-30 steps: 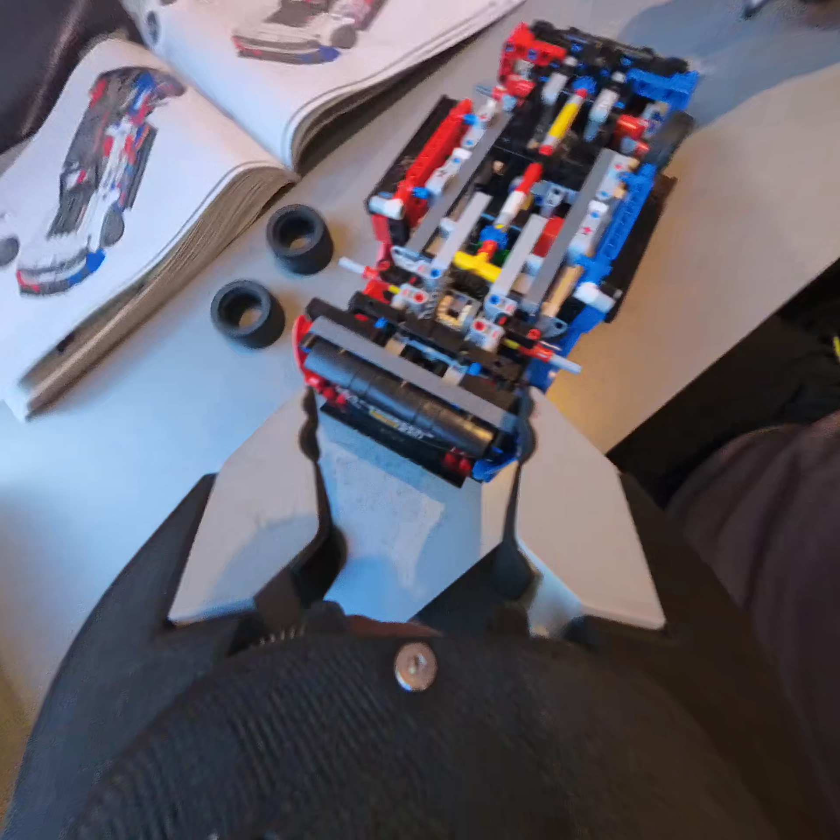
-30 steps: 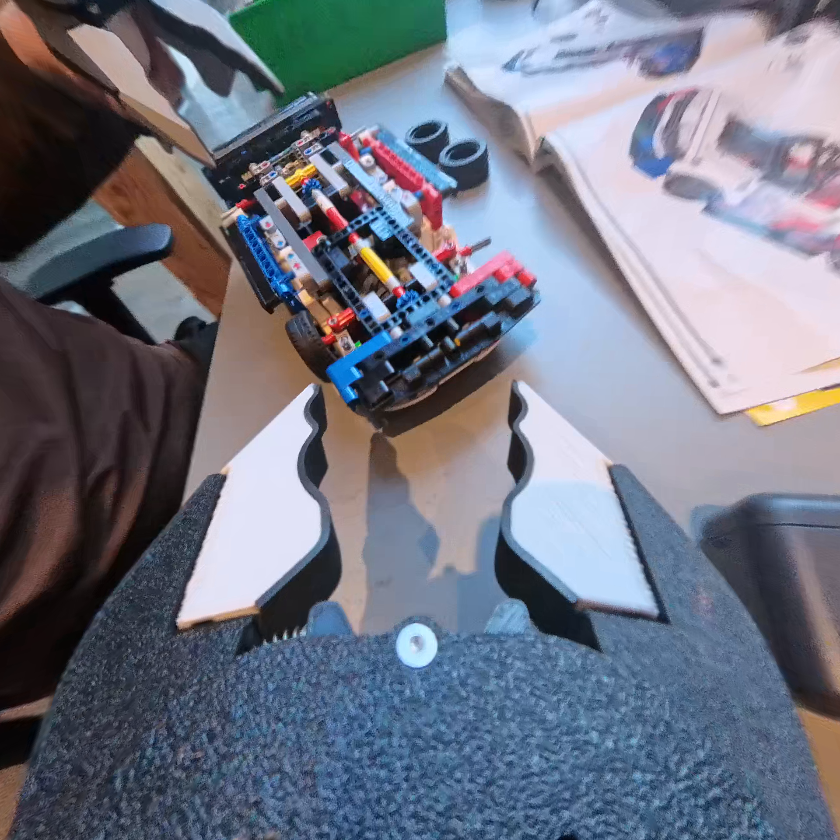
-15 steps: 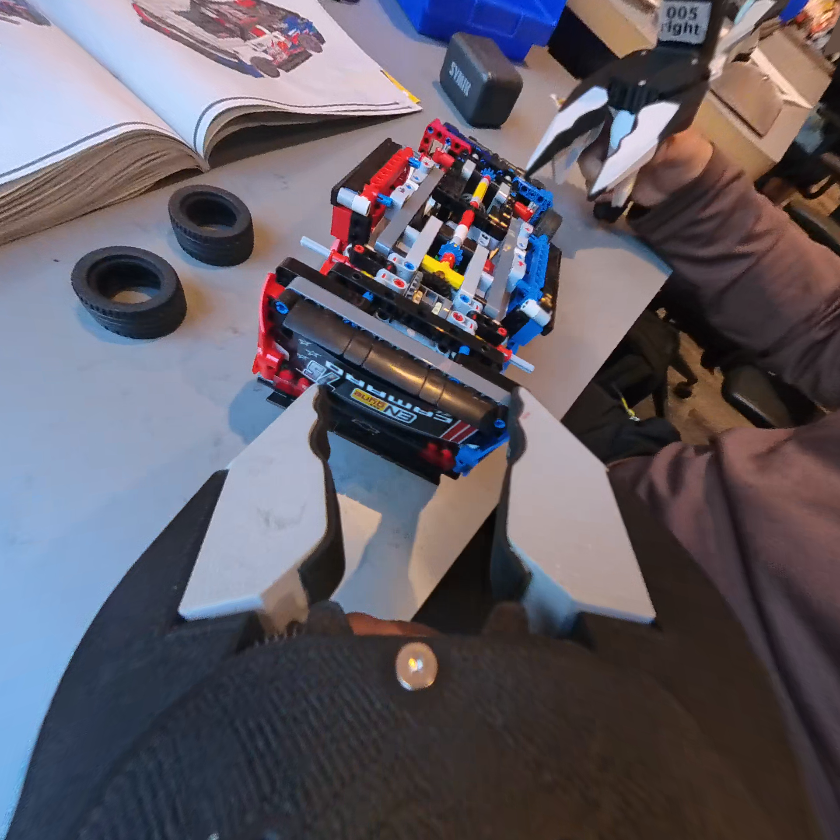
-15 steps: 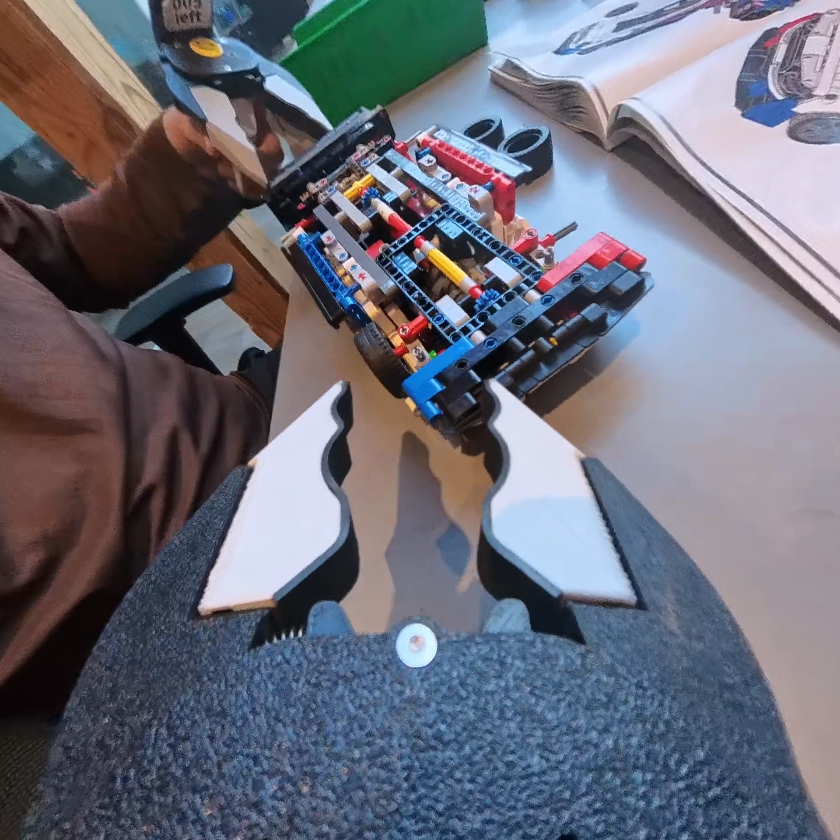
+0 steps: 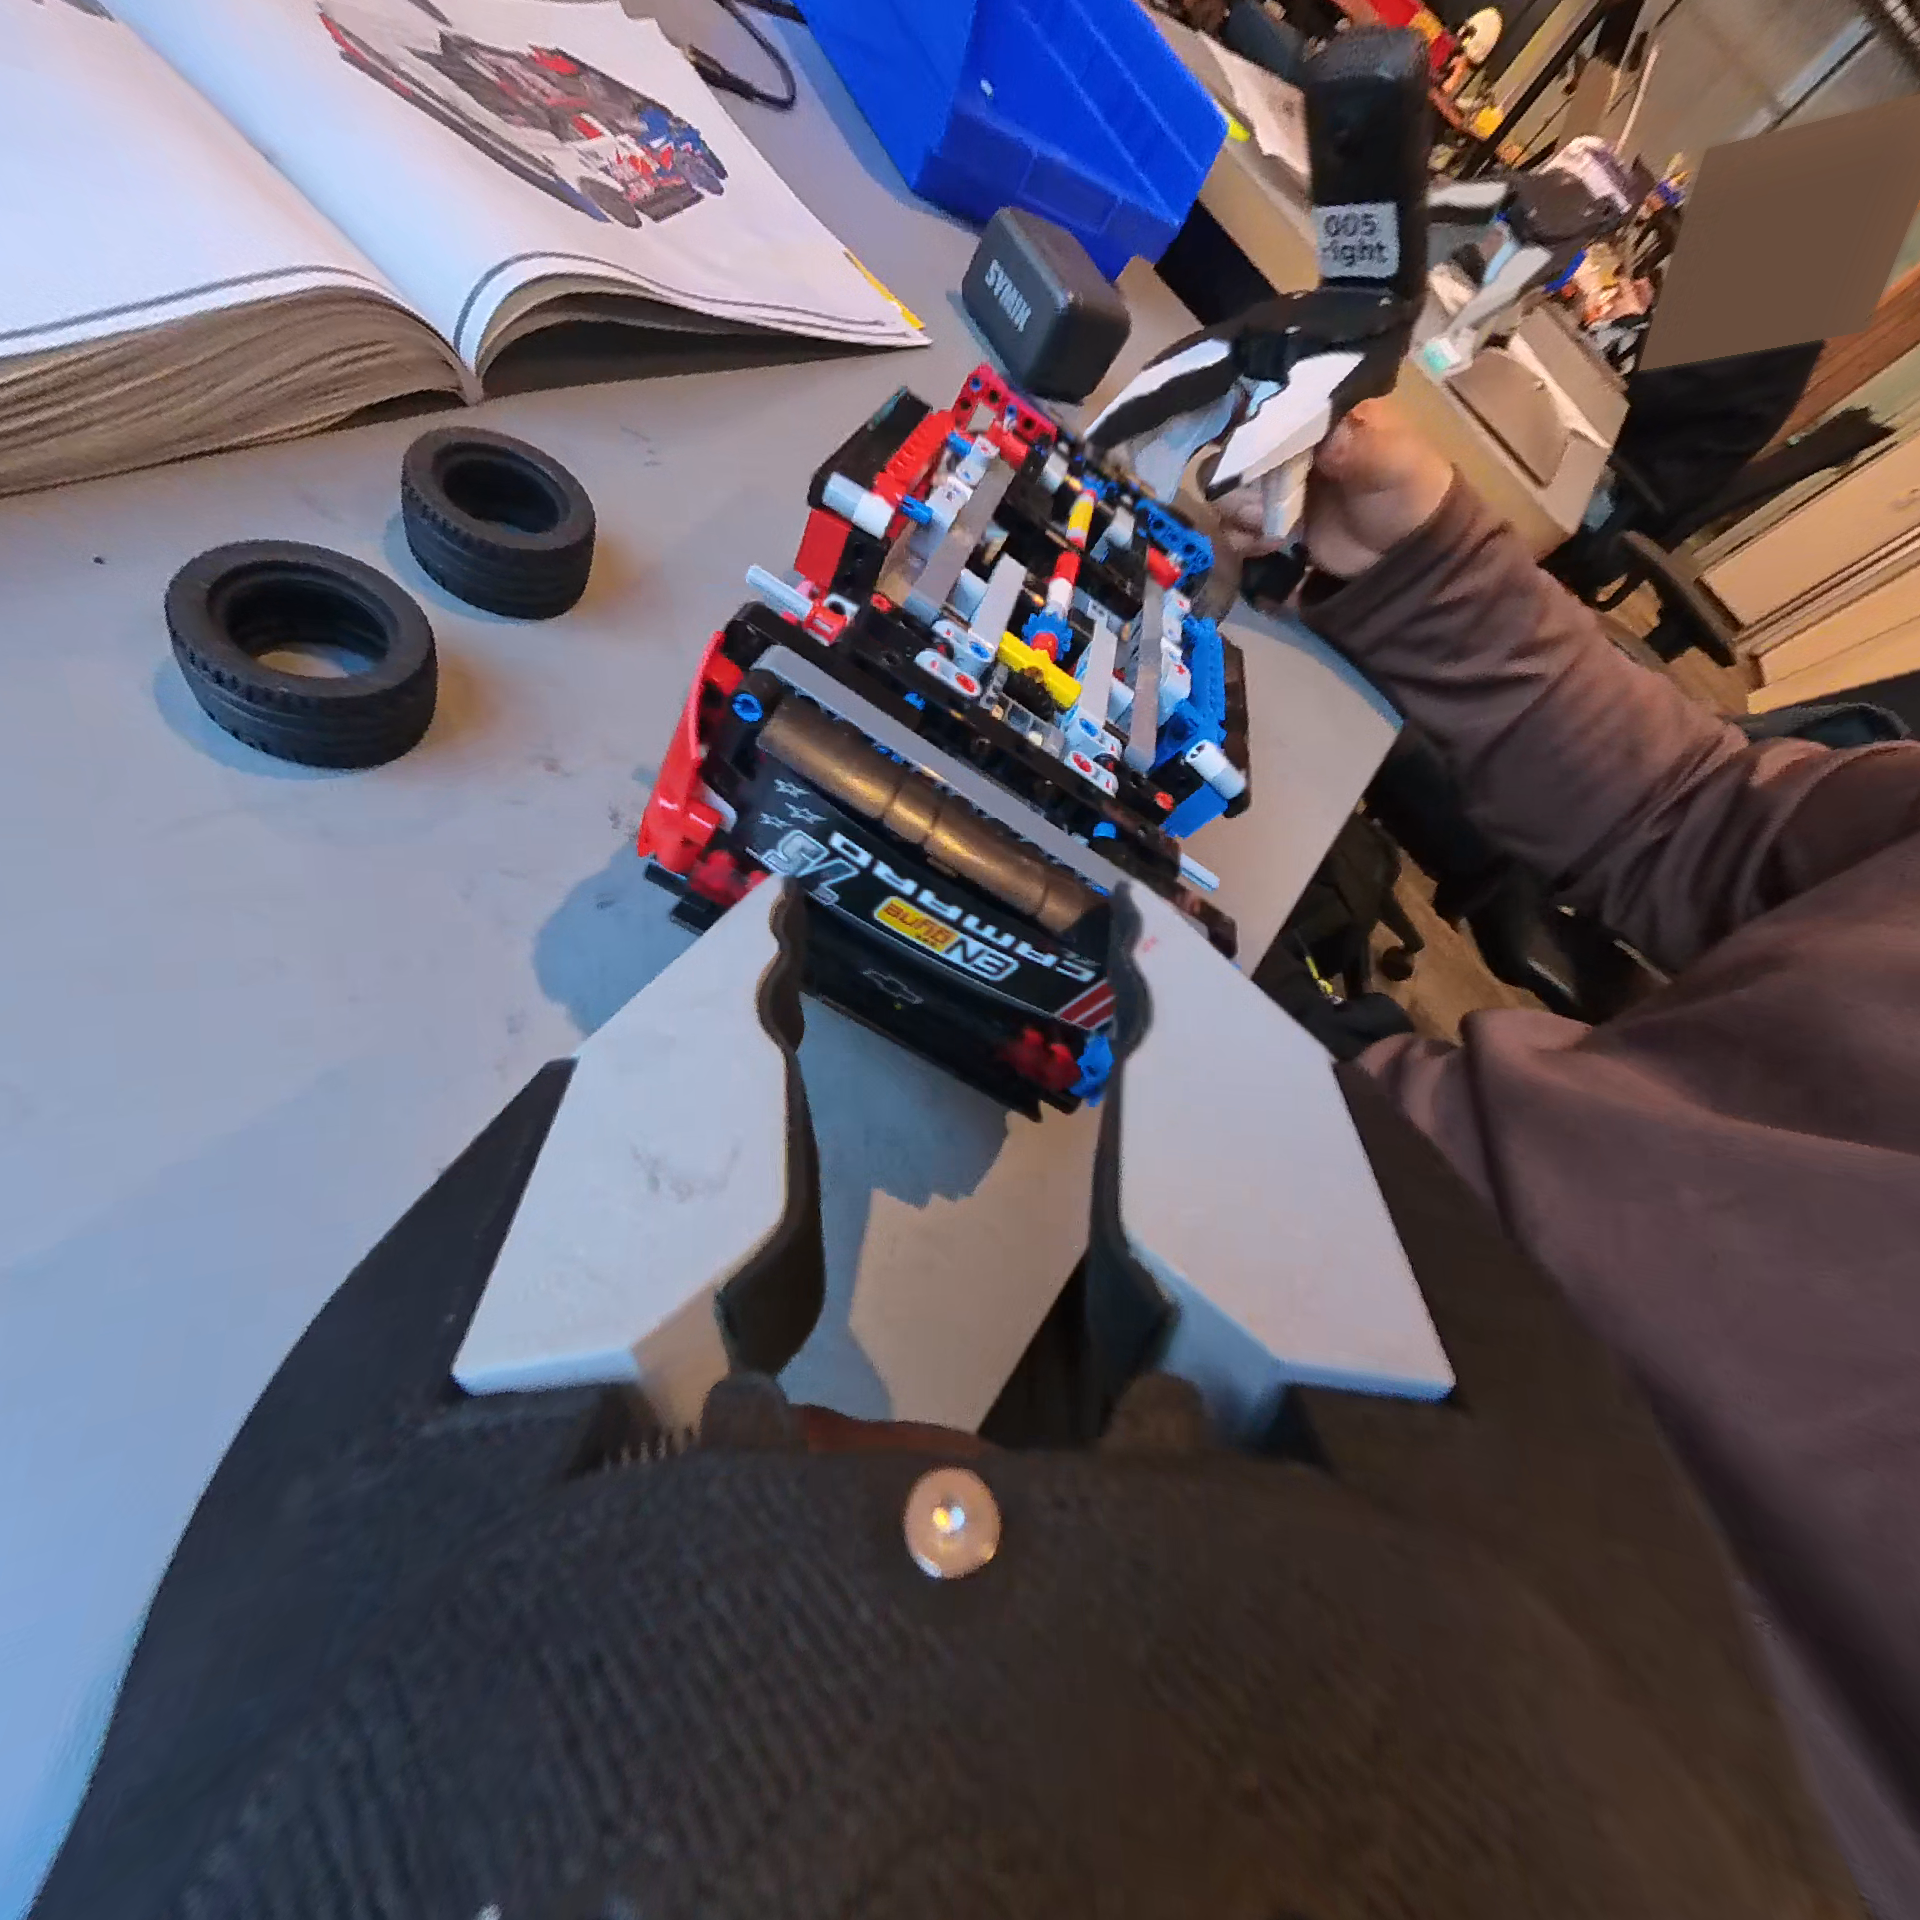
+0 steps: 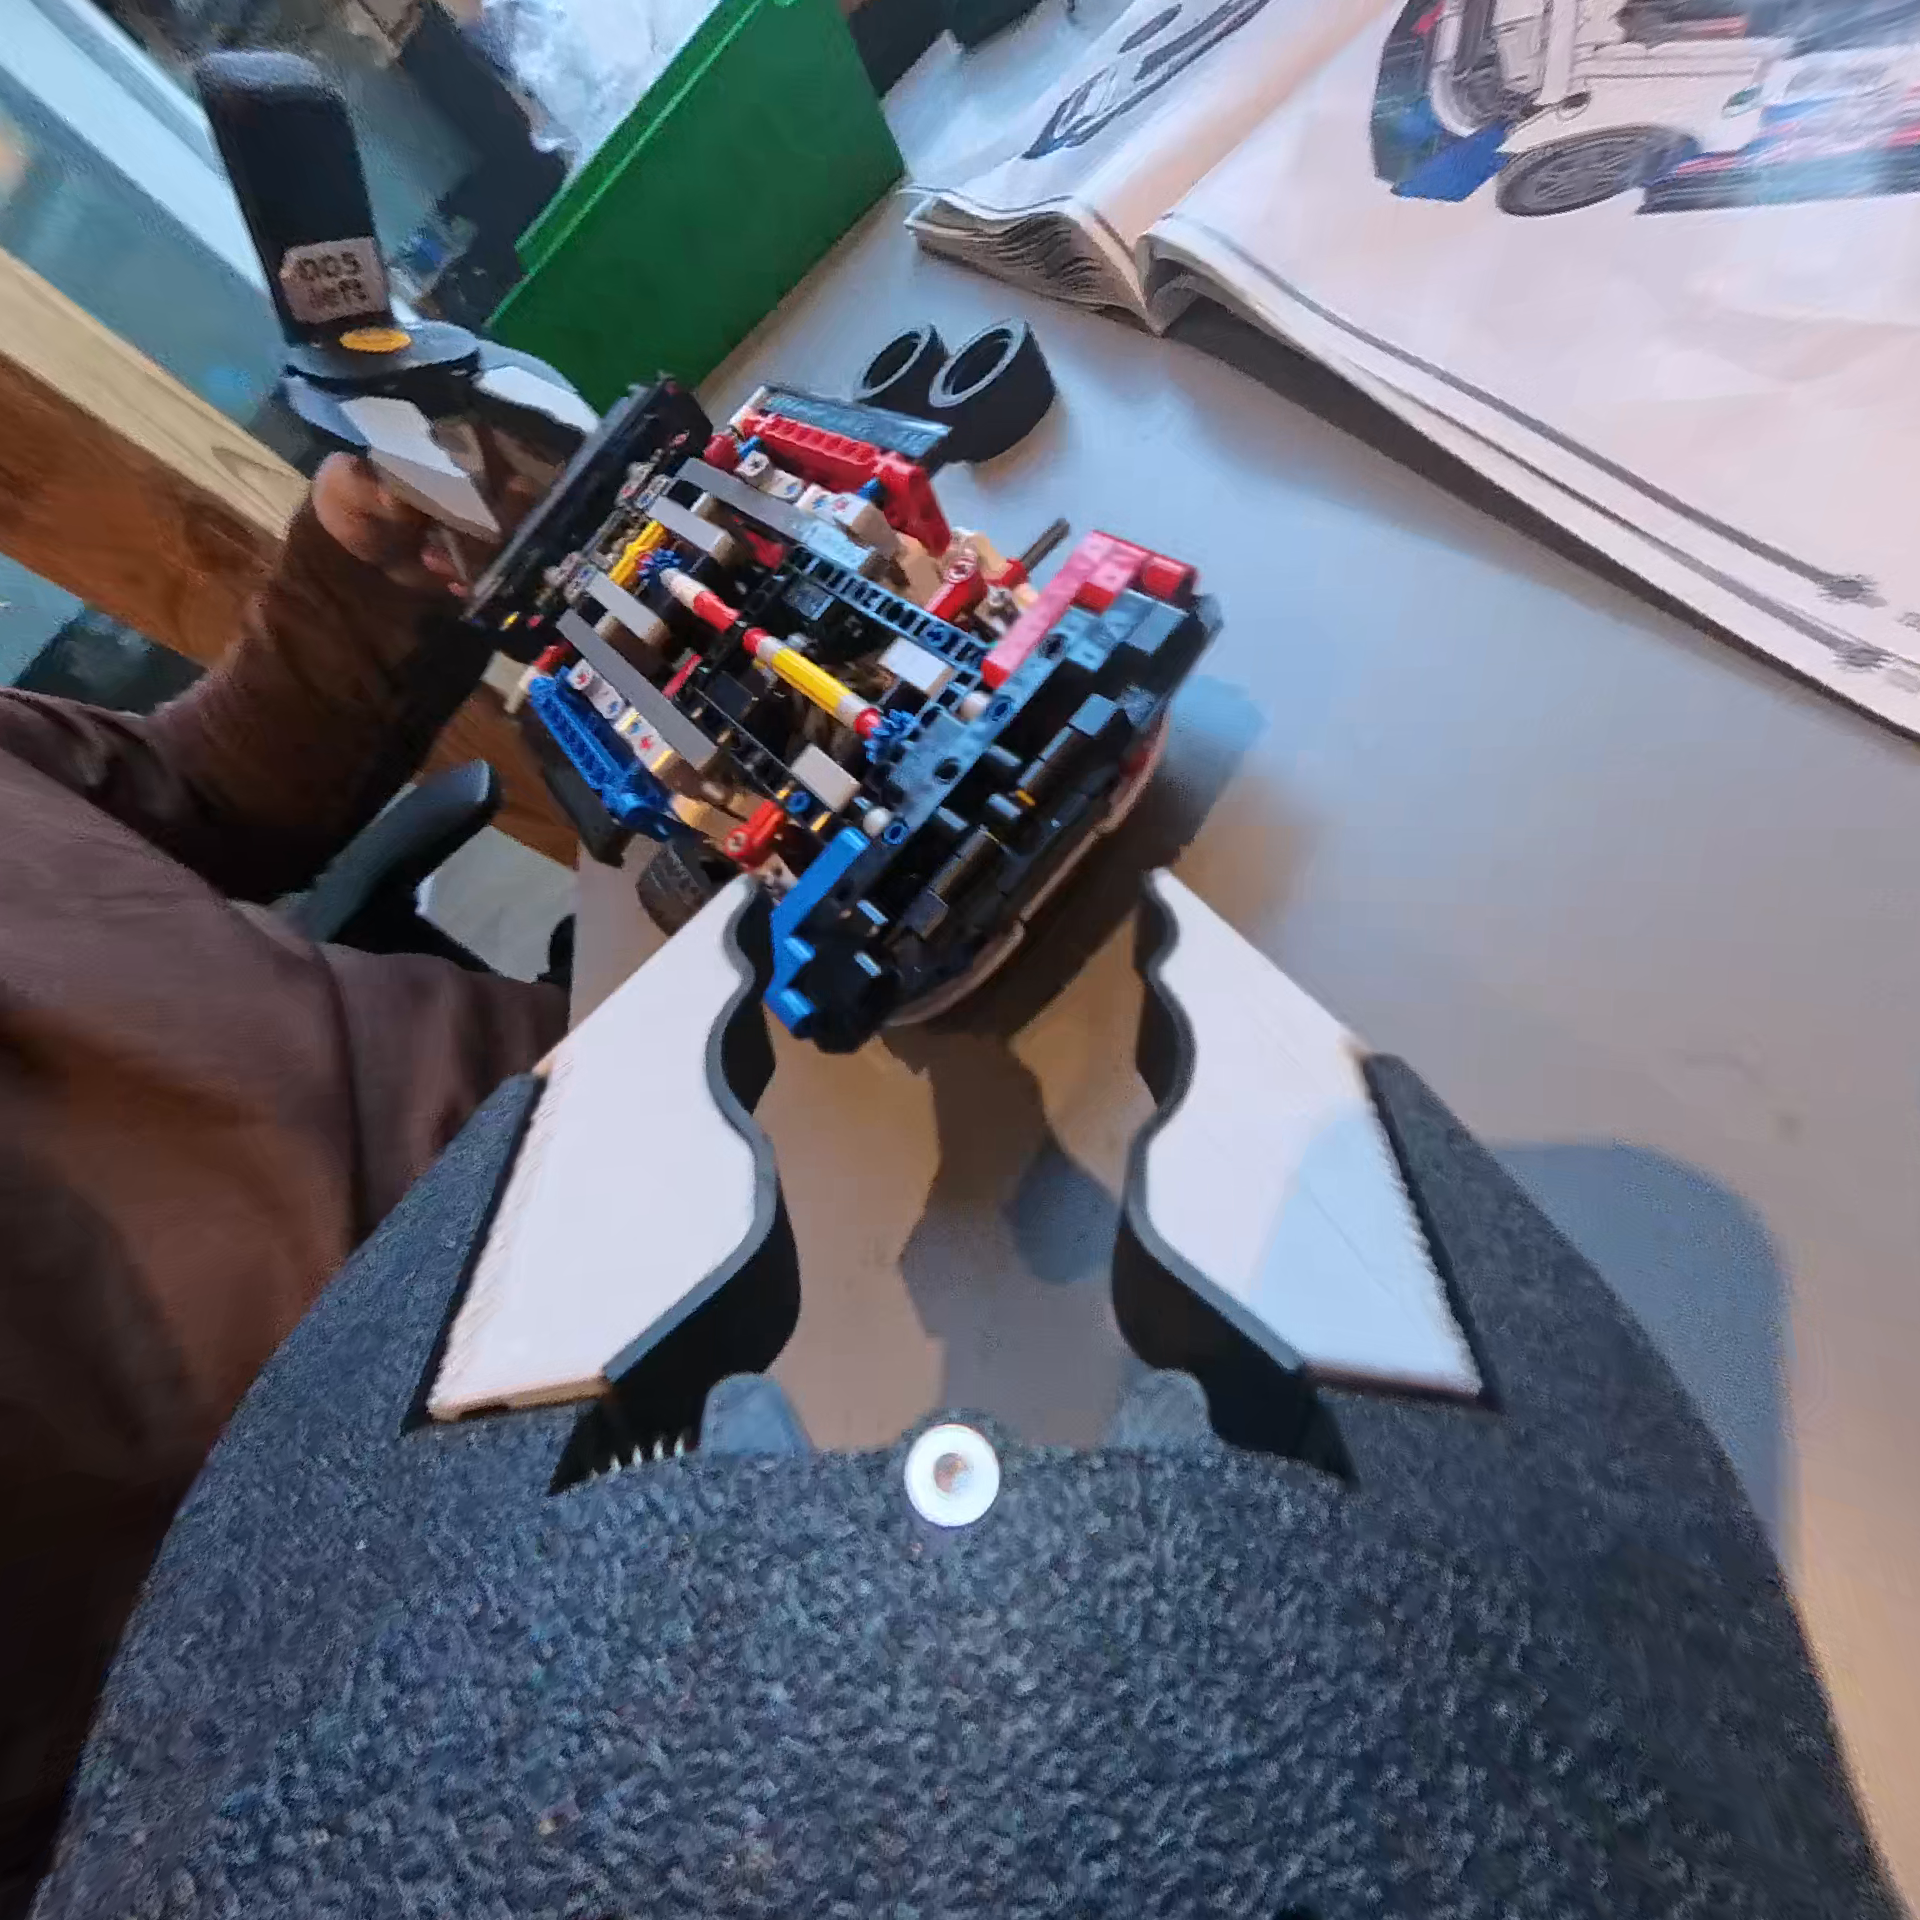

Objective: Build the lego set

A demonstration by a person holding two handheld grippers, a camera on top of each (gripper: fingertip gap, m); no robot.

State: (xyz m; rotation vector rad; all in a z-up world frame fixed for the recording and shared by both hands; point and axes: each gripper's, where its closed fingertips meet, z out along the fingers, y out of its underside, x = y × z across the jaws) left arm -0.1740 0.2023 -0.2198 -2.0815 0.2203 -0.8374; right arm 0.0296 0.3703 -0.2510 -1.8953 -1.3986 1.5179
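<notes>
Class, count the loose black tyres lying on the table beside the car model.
2: one tyre nearer the camera, the other tyre just beyond it toward the open booklet. Others may be hidden.

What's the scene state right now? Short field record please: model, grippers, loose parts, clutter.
model: half-built lego car, underside up, on the grey table near its edge
left gripper: fingers straddle the car's black stickered end; actual contact cannot be confirmed
right gripper: open at the opposite end; blue corner by its left finger
loose parts: two black tyres beside the car, not mounted
manual: open instruction book behind the tyres
clutter: blue bin, small black case, green box
</notes>
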